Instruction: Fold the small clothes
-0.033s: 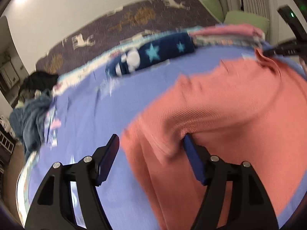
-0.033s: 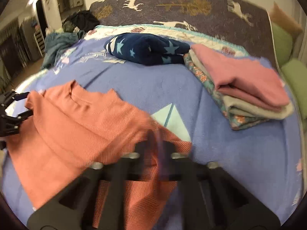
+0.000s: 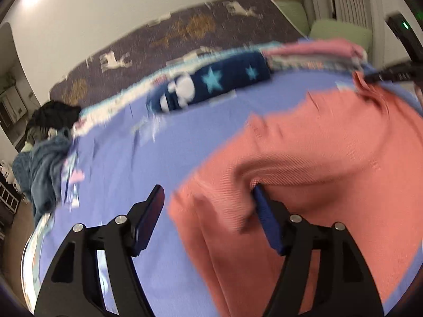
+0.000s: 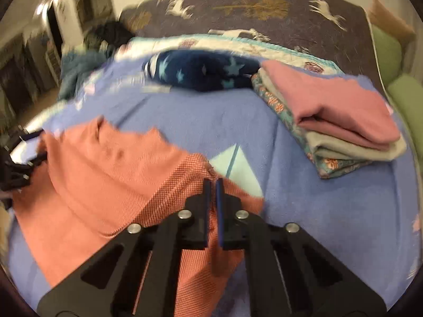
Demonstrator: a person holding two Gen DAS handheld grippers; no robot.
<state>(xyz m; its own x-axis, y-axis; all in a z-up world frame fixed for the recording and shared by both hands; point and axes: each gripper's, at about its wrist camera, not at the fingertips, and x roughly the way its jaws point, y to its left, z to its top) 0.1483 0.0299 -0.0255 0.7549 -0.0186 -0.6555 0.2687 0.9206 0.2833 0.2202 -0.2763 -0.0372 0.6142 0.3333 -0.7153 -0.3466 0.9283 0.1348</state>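
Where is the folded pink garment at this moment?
In the right wrist view the folded pink garment lies at the right on top of a folded stack, on the blue blanket, next to the navy star blanket.

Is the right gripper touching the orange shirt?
Touching. The right wrist view shows the right gripper with fingers nearly shut on a fold of the orange shirt.

The bed (image 4: 304,211), under a blue cover, carries an orange garment (image 4: 105,179) at eight o'clock, a star-patterned navy bundle (image 4: 203,72) at twelve, and folded clothes (image 4: 338,121) at two.
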